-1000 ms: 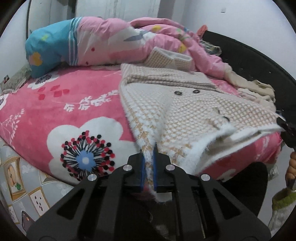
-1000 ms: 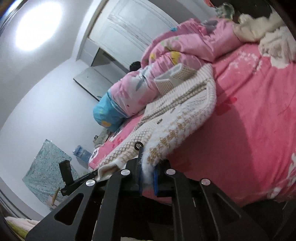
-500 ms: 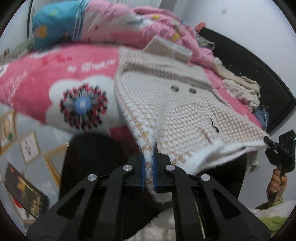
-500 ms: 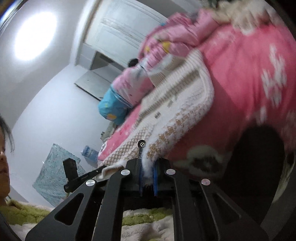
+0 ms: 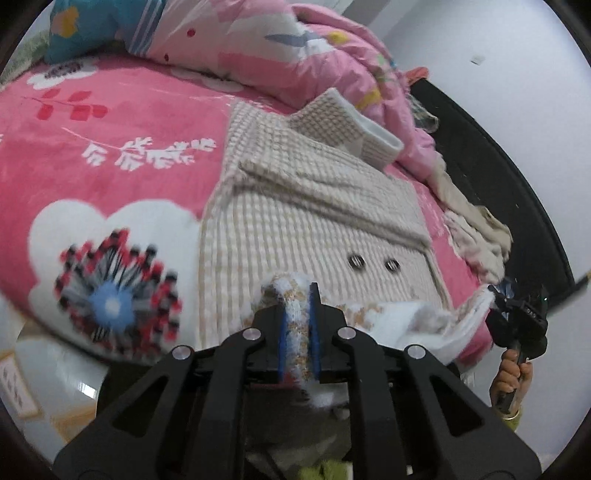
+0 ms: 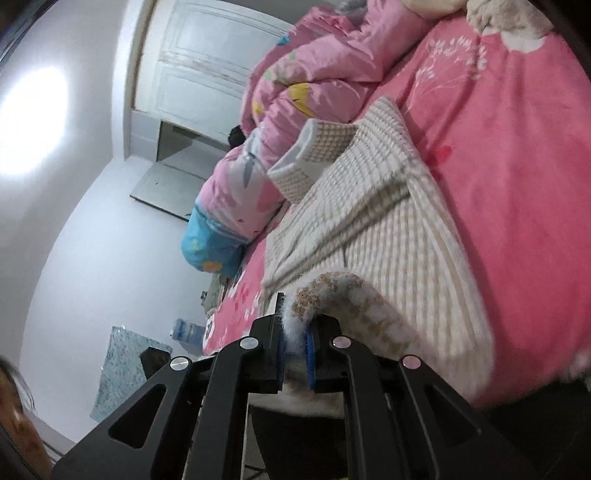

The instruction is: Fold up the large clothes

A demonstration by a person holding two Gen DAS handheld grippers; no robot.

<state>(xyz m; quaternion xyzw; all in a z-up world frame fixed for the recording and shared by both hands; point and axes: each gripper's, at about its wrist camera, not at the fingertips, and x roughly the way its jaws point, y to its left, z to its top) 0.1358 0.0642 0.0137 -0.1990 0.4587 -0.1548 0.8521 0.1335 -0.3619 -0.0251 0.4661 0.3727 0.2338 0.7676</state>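
Observation:
A beige-and-white woven coat [image 5: 295, 206] lies flat on the pink flowered bed sheet [image 5: 129, 110], its collar toward the quilt. My left gripper [image 5: 298, 295] has the coat's fluffy white hem between its blue pads; its jaws are opening, with the pads still on the fabric. At the far right my right gripper [image 5: 496, 295] pinches the hem's other corner, held by a hand [image 5: 511, 373]. In the right wrist view the right gripper [image 6: 295, 321] is shut on the hem, which curls forward over the coat [image 6: 388, 229].
A pink quilt [image 5: 258, 48] and a blue pillow [image 5: 85, 26] are heaped at the far side of the bed. Loose beige clothes [image 5: 476, 236] lie against the black headboard [image 5: 498, 177]. A white door [image 6: 207, 62] stands behind the bed.
Both grippers pulled the hem back off the bed edge, then carried it forward and down. The hem now folds over the coat's lower part, near the buttons.

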